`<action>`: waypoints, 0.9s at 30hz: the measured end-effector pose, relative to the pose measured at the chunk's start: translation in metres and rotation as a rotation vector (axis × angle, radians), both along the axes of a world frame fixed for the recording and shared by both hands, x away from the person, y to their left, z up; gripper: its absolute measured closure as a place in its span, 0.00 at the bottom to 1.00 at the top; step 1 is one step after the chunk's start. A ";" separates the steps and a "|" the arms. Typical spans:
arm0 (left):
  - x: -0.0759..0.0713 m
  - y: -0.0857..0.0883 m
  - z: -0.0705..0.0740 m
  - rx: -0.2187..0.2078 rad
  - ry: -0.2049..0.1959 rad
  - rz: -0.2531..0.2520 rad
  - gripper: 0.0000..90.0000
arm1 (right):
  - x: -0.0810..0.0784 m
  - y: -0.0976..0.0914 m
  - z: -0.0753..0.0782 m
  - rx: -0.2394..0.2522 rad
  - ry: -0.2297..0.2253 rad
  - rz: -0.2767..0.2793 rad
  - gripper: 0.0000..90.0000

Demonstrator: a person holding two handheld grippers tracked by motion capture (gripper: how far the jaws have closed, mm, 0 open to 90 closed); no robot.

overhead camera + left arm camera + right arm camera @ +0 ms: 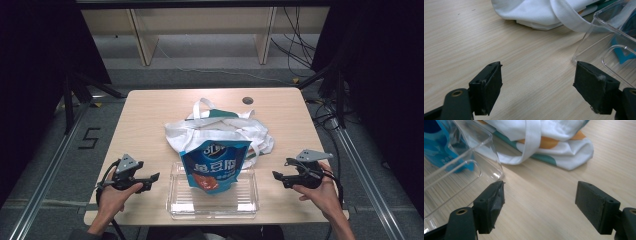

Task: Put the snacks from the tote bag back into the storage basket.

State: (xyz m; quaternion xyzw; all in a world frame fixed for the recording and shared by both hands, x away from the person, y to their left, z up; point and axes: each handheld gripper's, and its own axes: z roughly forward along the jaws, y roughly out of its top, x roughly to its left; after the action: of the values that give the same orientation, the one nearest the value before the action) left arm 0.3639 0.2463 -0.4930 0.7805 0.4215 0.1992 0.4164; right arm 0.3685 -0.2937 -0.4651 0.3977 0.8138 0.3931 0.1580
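A blue glossy snack pouch (216,167) with white lettering and an orange-red lower corner is standing in a clear rectangular plastic tray (176,200), leaning back against a crumpled white cloth tote bag (180,135) with long white straps and teal and orange printing. All three are sitting on the light wooden table (145,107), between the two grippers.

The left gripper (152,178) is hovering over bare wood with its jaws spread wide and nothing between them. Seen along those jaws, the tray's near corner (586,47) is sitting just ahead of the right-hand jaw, with blue from the pouch (624,53) showing through its wall, and the tote bag (536,12) is lying farther ahead, one strap draping down to the tray.

The right gripper (278,176) is likewise being held with its jaws wide apart and empty. Along them, the tray's corner (486,152) is standing just ahead of the left-hand jaw, the blue pouch (439,142) is showing through the plastic farther left, and the tote bag (564,147) is lying ahead between the jaws, apart from both.
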 end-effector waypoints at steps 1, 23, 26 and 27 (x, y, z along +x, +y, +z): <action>0.000 -0.001 -0.001 -0.013 0.008 0.007 0.24 | 0.000 -0.001 -0.002 0.001 -0.006 0.004 0.27; 0.000 0.000 -0.001 0.001 -0.004 0.001 0.24 | -0.031 -0.006 -0.025 0.055 0.014 -0.033 0.24; 0.000 0.000 -0.001 0.007 -0.001 0.004 0.24 | -0.034 -0.006 -0.027 0.043 0.022 -0.045 0.20; 0.000 -0.001 -0.001 0.005 0.000 0.001 0.24 | -0.035 -0.006 -0.028 0.038 0.029 -0.045 0.20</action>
State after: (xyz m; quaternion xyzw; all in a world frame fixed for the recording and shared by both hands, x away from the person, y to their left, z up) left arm 0.3639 0.2454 -0.4943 0.7811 0.4215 0.2007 0.4145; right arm 0.3336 -0.3000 -0.4931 0.4248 0.7991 0.3991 0.1472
